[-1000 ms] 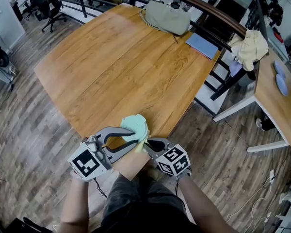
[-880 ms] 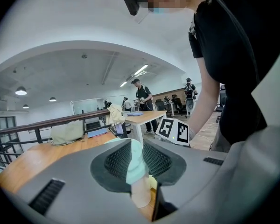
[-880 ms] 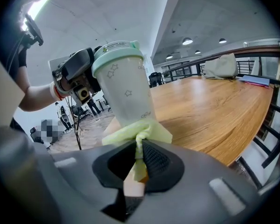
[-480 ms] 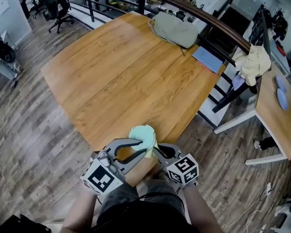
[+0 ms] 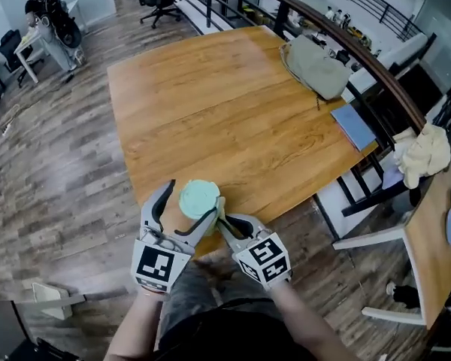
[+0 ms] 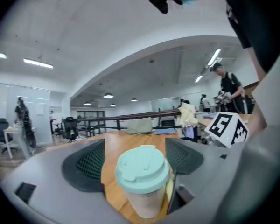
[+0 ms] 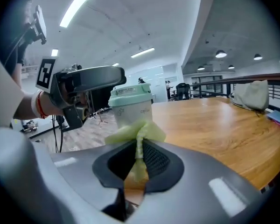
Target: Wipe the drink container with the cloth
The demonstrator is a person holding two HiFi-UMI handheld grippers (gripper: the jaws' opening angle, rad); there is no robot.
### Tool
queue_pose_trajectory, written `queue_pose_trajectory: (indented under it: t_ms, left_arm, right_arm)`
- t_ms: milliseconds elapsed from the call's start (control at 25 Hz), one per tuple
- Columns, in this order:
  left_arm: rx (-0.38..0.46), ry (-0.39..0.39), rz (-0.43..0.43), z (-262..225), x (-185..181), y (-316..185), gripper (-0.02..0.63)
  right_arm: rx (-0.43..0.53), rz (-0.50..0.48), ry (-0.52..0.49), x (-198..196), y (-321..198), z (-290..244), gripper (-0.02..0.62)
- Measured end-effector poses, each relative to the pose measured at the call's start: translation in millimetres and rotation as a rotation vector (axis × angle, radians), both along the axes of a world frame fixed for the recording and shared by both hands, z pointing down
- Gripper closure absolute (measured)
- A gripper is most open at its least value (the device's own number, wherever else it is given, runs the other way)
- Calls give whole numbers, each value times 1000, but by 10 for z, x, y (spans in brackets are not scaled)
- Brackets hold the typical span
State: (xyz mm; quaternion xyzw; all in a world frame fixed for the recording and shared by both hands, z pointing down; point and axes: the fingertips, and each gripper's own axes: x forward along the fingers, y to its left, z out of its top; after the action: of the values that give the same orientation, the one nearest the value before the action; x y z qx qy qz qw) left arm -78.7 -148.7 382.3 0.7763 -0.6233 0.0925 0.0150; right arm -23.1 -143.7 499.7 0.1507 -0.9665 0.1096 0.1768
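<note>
**A:** Where are we on the wipe?

**B:** Under way, I'd judge. The cup (image 5: 199, 198) stands at the near edge of the table (image 5: 210, 104). My right gripper (image 7: 137, 155) has its jaws pinched on the cloth (image 7: 136, 133), which lies against the cup's side just under the lid. I can't tell how much of the wall is already wiped, so I'd count going round it as still to do.

**A:** And the left?

**B:** My left gripper (image 6: 134, 158) has just been opening. Its jaws stand wide on either side of the cup, with the pads off it. A second ago they were narrow, closed on the cup, and that gripper lay slanted across in front of me. Now it points away from me. The cup looks to be at much the same place by the edge.
</note>
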Motion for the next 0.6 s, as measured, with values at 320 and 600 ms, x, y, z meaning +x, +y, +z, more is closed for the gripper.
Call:
queue_pose_trajectory:
  t_ms: [320, 600]
  left_arm:
    - [-46, 25, -249, 138, -8, -153, 187]
    - [-32, 71, -221, 163, -73, -224, 203]
  right_arm:
    - [44, -133, 9, -19, 66, -59, 551]
    - [53, -185, -32, -64, 104, -123, 551]
